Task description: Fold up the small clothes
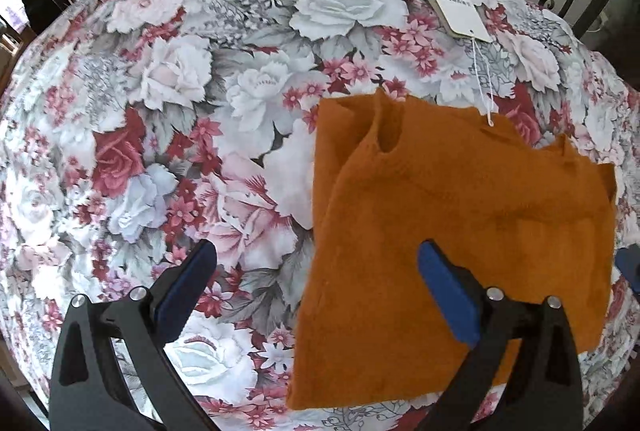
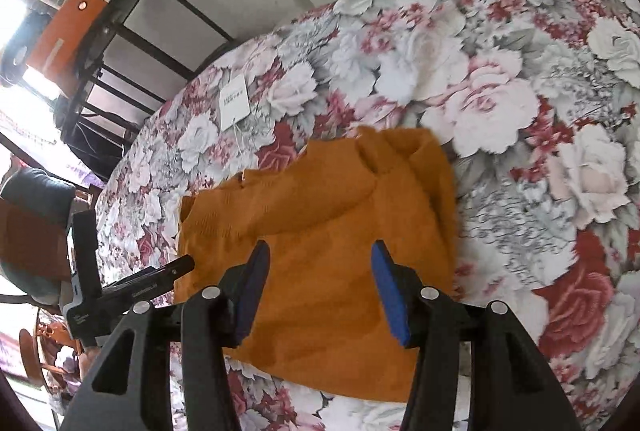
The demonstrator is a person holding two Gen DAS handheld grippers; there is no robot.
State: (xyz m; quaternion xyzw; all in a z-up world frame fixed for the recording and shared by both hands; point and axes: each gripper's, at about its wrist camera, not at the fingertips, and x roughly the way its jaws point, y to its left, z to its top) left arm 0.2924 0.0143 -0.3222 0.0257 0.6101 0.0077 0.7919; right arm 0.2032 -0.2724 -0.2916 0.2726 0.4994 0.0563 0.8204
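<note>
Left wrist view: one orange garment [image 1: 460,223], one paper tag [image 1: 456,5] — left tool [image 1: 316,283] and right tool [image 2: 316,271] both spread.

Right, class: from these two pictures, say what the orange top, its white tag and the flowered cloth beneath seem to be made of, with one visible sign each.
Orange top: probably knitted wool or acrylic, matte; fuzzy surface and soft rolled folds.
White tag: looks like thin card; flat, stiff, printed, hung on a string.
Flowered cloth: seemingly woven printed fabric, matte; it lies smooth and drapes over the edge. Exact fibres cannot be told.
</note>
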